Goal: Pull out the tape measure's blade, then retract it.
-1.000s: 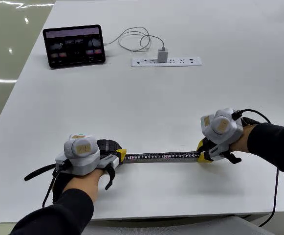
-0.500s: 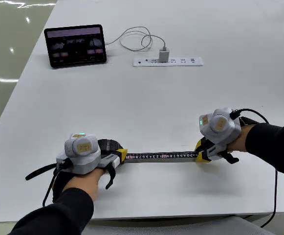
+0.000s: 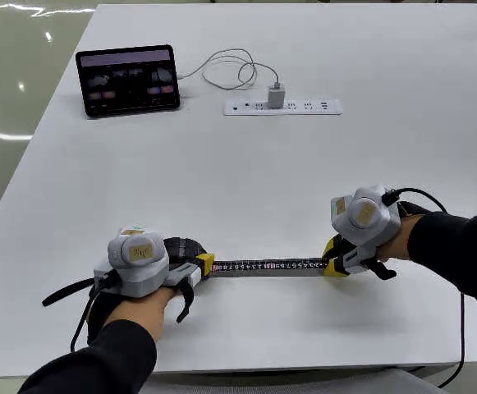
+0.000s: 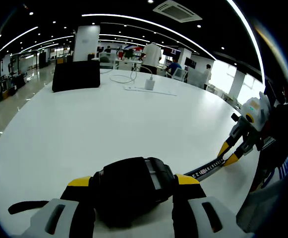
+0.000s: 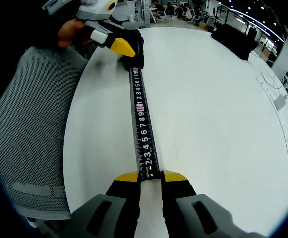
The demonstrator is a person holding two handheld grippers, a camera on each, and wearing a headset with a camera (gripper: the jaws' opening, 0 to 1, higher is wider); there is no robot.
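Holding the black plastic tape measure case point(image 4: 131, 191) across its two broad flanks, the left gripper point(image 3: 195, 267) is clamped with both yellow-tipped jaws against the shell. The case rests on the white table point(image 3: 263, 164) at the lower left of the head view.

The narrow dark steel blade with white numerals point(image 5: 143, 124) runs flat along the table from the case mouth to the right gripper point(image 3: 334, 261) at lower right. That gripper's jaws are closed on the blade's free end, with the lowest numerals just ahead of the tips.

Assessment, case: rigid, compact and probably light. Its smooth shell could swivel, so the flank grip is the sound one.

Assessment, blade: thin and springy, with slick faces. It is likely to buckle if pushed or twisted. The return spring presumably loads it towards the case, so the end hold should be firm and square. Feed it back under control, or it may whip.

A black tablet point(image 3: 128, 79) and a white power strip point(image 3: 283, 105) lie well apart in the upper frame.
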